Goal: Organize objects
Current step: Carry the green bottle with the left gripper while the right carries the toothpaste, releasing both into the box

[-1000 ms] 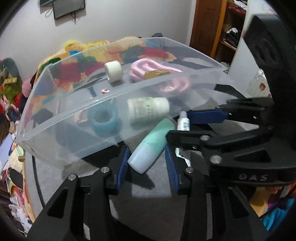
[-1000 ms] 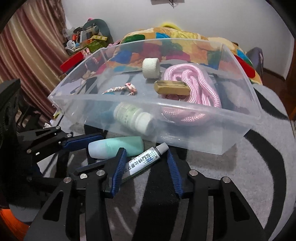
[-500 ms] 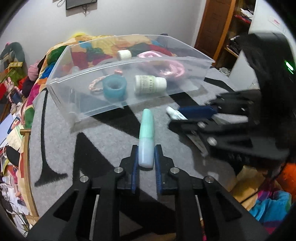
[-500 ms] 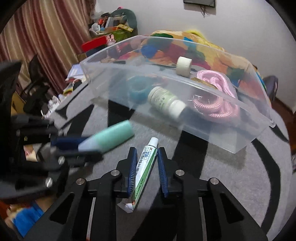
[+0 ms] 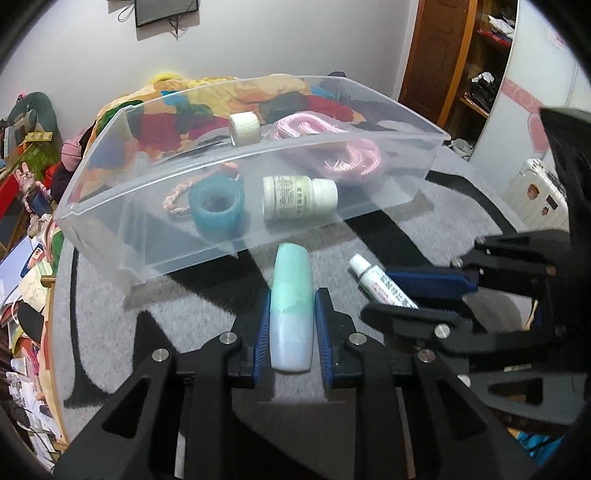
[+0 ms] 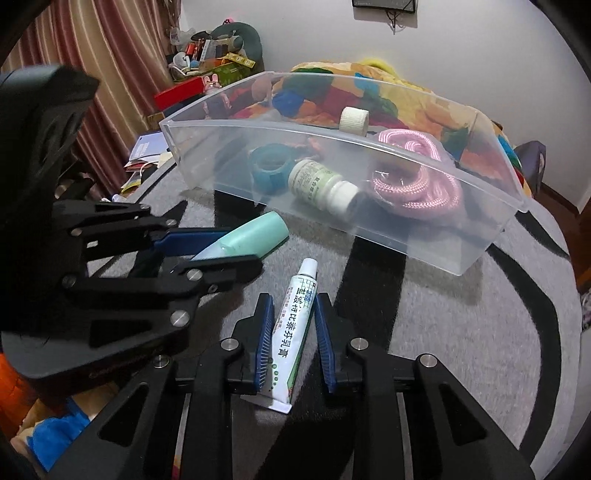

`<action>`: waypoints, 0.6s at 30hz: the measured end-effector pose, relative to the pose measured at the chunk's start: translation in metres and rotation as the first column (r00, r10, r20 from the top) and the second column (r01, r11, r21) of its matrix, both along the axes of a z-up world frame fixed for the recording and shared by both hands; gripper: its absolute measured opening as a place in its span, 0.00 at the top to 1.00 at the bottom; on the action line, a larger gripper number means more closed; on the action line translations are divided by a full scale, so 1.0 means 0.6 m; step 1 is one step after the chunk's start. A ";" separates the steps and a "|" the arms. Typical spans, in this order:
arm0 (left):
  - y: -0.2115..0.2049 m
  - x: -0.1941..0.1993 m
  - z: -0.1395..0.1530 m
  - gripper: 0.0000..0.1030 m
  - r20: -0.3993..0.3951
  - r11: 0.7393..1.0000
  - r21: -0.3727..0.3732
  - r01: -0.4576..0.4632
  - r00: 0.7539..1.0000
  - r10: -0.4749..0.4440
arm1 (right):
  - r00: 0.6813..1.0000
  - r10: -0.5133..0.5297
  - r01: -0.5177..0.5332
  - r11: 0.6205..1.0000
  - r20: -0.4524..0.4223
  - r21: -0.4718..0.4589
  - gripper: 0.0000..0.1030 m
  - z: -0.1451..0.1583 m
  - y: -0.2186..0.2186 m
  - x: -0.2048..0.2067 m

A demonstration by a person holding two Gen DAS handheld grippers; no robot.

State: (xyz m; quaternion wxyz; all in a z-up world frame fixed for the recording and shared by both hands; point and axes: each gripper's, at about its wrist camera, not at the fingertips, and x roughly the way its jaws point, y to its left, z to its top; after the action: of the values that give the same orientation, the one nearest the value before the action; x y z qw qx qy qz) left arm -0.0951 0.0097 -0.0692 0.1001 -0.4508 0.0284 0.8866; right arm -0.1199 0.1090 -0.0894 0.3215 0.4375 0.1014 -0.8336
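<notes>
Grey black-striped rug (image 5: 207, 317), cluttered bedroom.

Ahead of the grippers, past the grey-and-black rug (image 6: 461, 325), lies a bright patchwork quilt (image 5: 207, 92). Striped curtains (image 6: 92, 55) hang far left, with cluttered shelves (image 6: 218, 48) beside them. To the right stand a wooden door (image 5: 436, 55) and a white suitcase (image 5: 539, 195). A dark screen (image 5: 166, 11) hangs on the wall.
</notes>
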 end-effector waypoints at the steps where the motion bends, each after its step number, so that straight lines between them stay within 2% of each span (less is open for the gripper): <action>1: 0.001 0.000 0.001 0.79 -0.004 1.000 -0.003 -0.003 1.000 0.003 | 1.000 -0.008 0.008 1.000 -0.005 0.001 0.86 0.000 0.003 0.001; 6: -0.008 0.007 0.011 0.80 -0.026 0.999 0.029 -0.029 0.999 0.030 | 0.999 -0.034 0.033 0.999 -0.024 -0.032 0.86 0.018 0.021 0.001; 9: -0.019 0.016 0.033 0.86 -0.055 0.998 0.054 -0.040 0.998 0.043 | 0.998 -0.043 0.040 0.997 -0.044 -0.069 0.86 0.044 0.033 0.001; 13: -0.030 0.026 0.066 0.86 -0.111 0.996 0.075 -0.051 0.992 0.059 | 0.995 -0.063 0.052 0.990 -0.077 -0.131 0.86 0.084 0.049 -0.002; 18: -0.045 0.026 0.104 0.86 -0.164 0.993 0.097 -0.060 0.984 0.075 | 0.988 -0.085 0.063 0.984 -0.130 -0.164 0.86 0.123 0.049 -0.014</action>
State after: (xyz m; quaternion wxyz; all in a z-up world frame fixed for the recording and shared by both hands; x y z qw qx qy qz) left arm -0.0796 -0.0173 -0.0065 0.0879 -0.3705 -0.0195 0.9245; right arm -0.1284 0.1386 -0.0154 0.3164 0.3560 0.0399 -0.8784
